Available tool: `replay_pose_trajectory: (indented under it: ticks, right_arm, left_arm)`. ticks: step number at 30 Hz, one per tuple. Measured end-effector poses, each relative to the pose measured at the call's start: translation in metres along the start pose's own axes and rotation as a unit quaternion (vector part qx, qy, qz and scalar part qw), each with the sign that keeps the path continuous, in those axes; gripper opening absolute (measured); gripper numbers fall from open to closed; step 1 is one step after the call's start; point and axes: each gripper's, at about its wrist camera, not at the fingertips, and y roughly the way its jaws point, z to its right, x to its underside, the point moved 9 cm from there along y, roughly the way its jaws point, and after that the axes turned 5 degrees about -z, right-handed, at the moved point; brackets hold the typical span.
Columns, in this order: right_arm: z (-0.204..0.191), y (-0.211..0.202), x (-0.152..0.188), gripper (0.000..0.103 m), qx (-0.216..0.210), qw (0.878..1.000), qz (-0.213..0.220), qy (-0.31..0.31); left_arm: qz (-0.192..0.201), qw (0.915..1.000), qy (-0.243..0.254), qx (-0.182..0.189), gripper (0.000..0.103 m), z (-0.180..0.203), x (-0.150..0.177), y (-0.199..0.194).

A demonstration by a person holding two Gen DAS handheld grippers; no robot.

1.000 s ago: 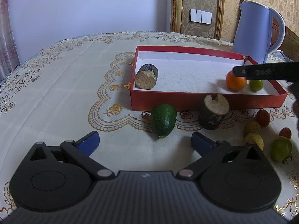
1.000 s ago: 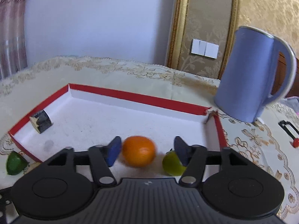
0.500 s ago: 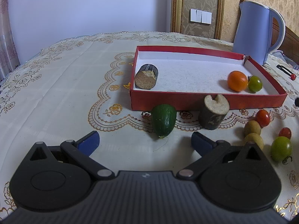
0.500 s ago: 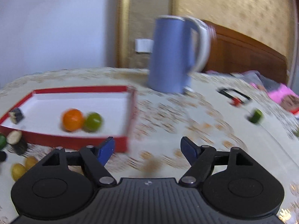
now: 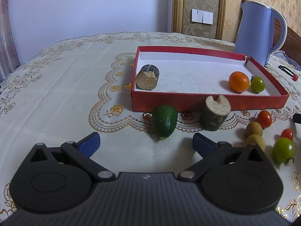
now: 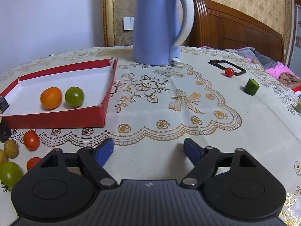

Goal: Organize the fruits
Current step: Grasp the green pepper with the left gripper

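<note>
At nine o'clock in the right wrist view, the frame edge cut off the dark cylinder piece point(image 6: 3, 104) in the red box point(image 6: 56, 119). At three o'clock, a yellow-green thing point(image 6: 298, 105) was mostly cropped, too little to identify. In the left wrist view, a black object point(image 5: 297, 118) at three o'clock was cropped.

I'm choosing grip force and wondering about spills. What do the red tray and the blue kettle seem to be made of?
The red tray looks like matte cardboard: thin walls, a torn corner, a white papery lining. The blue kettle looks like smooth plastic with a soft sheen and a white moulded handle; any inner metal cannot be seen.
</note>
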Motion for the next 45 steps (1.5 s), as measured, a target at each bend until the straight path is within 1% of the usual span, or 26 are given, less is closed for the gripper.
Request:
replay_pose_trajectory:
  ticks: [1,3,5,7,9,10,11,12,13,14,15,16,17,18,19,21,22,26,30,33,36,38,41,43,45]
  right_arm:
    - [0.001,0.001,0.0,0.092,0.0,1.0,-0.002,0.003]
    - [0.001,0.003,0.0,0.097,-0.013,1.0,-0.007,0.006]
    - [0.0,0.003,0.0,0.098,-0.015,1.0,-0.009,0.003]
    - [-0.001,0.003,0.001,0.099,-0.012,1.0,-0.01,-0.001]
    - [-0.001,0.004,0.0,0.099,-0.015,1.0,-0.01,0.001]
    - [-0.001,0.004,0.0,0.1,-0.016,1.0,-0.01,0.002]
    - [-0.001,0.003,0.0,0.1,-0.017,1.0,-0.01,0.003]
    - [0.0,0.003,0.0,0.1,-0.018,1.0,-0.009,0.004]
    - [0.0,0.003,0.0,0.1,-0.019,1.0,-0.009,0.004]
    - [0.0,0.003,0.0,0.1,-0.02,1.0,-0.009,0.006]
    - [0.0,0.003,0.0,0.1,-0.021,1.0,-0.008,0.007]
    - [0.001,0.003,0.0,0.1,-0.022,1.0,-0.008,0.009]
    - [0.001,0.003,0.0,0.1,-0.024,1.0,-0.007,0.01]
    - [0.001,0.002,0.0,0.1,-0.025,1.0,-0.007,0.011]
    - [0.001,0.002,0.0,0.1,-0.025,1.0,-0.007,0.011]
    - [0.001,0.002,0.0,0.1,-0.024,1.0,-0.007,0.011]
    - [0.001,0.002,0.0,0.1,-0.024,1.0,-0.007,0.011]
    - [0.001,0.002,0.0,0.1,-0.025,1.0,-0.006,0.013]
    - [0.001,0.002,-0.001,0.1,-0.026,1.0,-0.006,0.014]
    - [0.001,0.002,-0.001,0.1,-0.026,1.0,-0.006,0.014]
    - [0.001,0.002,-0.001,0.1,-0.026,1.0,-0.006,0.013]
    - [0.001,0.002,-0.001,0.1,-0.027,1.0,-0.006,0.014]
    - [0.001,0.001,-0.001,0.1,-0.027,0.999,-0.006,0.015]
    - [0.001,0.001,-0.001,0.1,-0.027,0.999,-0.006,0.015]
    - [0.001,0.001,-0.001,0.1,-0.027,0.999,-0.006,0.015]
  left_arm:
    - [0.0,1.0,0.0,0.0,0.103,0.0,0.0,0.0]
    - [0.001,1.0,0.0,-0.001,0.103,0.0,0.0,0.0]
    - [0.006,0.9999,-0.009,-0.002,0.103,0.0,-0.002,-0.001]
    - [0.012,0.9994,-0.032,-0.004,0.103,-0.001,-0.003,-0.004]
    - [0.018,0.9993,-0.033,0.002,0.103,0.002,-0.006,-0.009]
    - [0.018,0.9995,-0.026,-0.006,0.1,0.004,-0.007,-0.01]
    - [0.018,0.9995,-0.016,-0.02,0.095,0.006,-0.009,-0.01]
    - [0.021,0.9993,-0.006,-0.03,0.081,0.007,-0.01,-0.01]
    - [0.023,0.9991,0.0,-0.036,0.077,0.008,-0.012,-0.009]
    - [0.022,0.9991,-0.003,-0.036,0.076,0.008,-0.013,-0.008]
    - [0.017,0.9993,-0.007,-0.032,0.07,0.007,-0.013,-0.006]
    - [0.01,0.9996,-0.009,-0.026,0.057,0.008,-0.013,-0.003]
    - [0.01,0.9998,-0.008,-0.017,0.056,0.009,-0.012,-0.003]
    - [0.016,0.9997,-0.005,-0.018,0.05,0.009,-0.013,-0.003]
    - [0.022,0.9997,0.002,-0.015,0.04,0.012,-0.013,-0.004]
    - [0.024,0.9996,0.015,-0.003,0.029,0.018,-0.012,-0.006]
    - [0.026,0.9995,0.019,-0.004,0.025,0.02,-0.012,-0.006]
    - [0.031,0.9989,0.033,-0.013,0.024,0.025,-0.014,-0.007]
    - [0.039,0.9988,0.028,-0.003,0.024,0.027,-0.019,-0.016]
    - [0.057,0.9979,0.03,0.01,0.024,0.033,-0.032,-0.03]
    - [0.073,0.9966,0.035,0.014,0.024,0.041,-0.049,-0.034]
    - [0.08,0.9963,0.029,0.012,0.024,0.045,-0.062,-0.028]
    - [0.079,0.9966,0.014,0.015,0.024,0.048,-0.075,-0.012]
    - [0.085,0.9964,0.01,0.003,0.024,0.049,-0.084,-0.001]
    - [0.08,0.9967,0.01,-0.003,0.024,0.051,-0.09,0.01]
